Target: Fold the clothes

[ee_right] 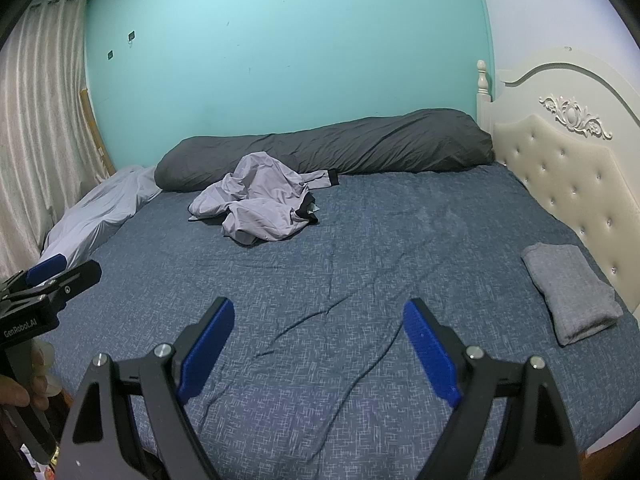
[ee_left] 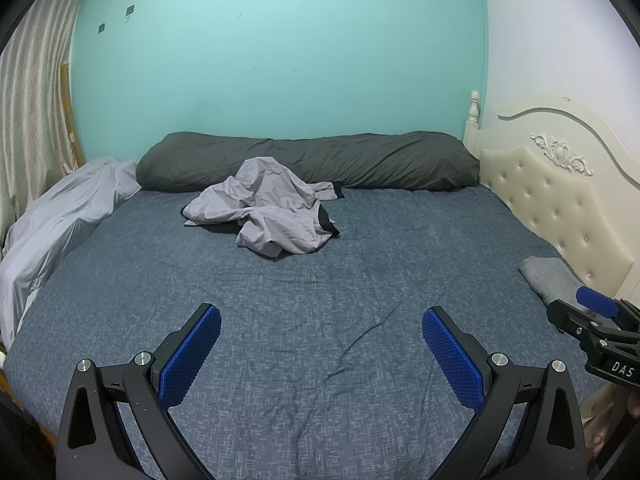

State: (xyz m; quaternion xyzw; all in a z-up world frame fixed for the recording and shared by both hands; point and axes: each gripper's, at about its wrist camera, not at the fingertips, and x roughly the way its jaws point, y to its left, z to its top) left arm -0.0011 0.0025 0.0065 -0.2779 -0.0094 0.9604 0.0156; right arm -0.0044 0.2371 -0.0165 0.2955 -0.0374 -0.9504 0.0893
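Bed sheet (ee_left: 320,320): blue, white crosshatch fleck. Crumpled jacket (ee_left: 268,208): light grey, black trim. Long pillow (ee_left: 312,156): charcoal. Folded cloth (ee_right: 568,288): mid grey. Wall (ee_left: 280,52): mint. Headboard (ee_right: 560,168): cream, tufted. Claw pads (ee_left: 192,360): blue.

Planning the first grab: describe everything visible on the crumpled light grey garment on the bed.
The crumpled garment is light grey, thin, smooth-looking fabric with black trim at its edges and one black cuff. It lies unfolded in a rumpled heap on the blue bedsheet, its far side against the dark grey bolster. Neither gripper touches it.
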